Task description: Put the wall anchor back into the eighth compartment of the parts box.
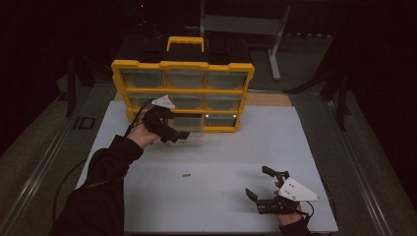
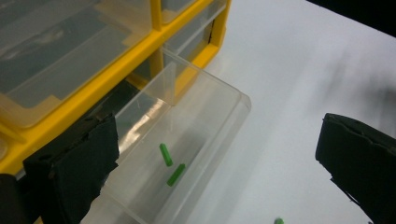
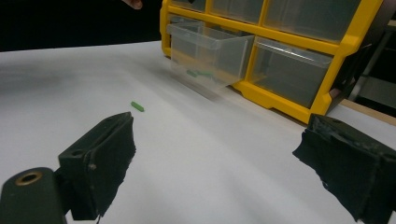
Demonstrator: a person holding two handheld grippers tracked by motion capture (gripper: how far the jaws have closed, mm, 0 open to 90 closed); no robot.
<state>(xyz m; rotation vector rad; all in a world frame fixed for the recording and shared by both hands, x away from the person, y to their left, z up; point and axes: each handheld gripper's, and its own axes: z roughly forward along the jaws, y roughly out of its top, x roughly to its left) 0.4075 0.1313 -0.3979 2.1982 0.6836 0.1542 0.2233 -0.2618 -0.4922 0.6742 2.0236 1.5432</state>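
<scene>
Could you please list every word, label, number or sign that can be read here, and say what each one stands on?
"ID": pale letters on the dark floor left of the white table top, in the high view.
Yellow drawer cabinet, its pulled-out clear drawer and both grippers: no readable text or label.

Black long sleeve at 7 o'clock; left gripper & right gripper black w/ grey three-cornered plates, trailing cables; padded jaws.
</scene>
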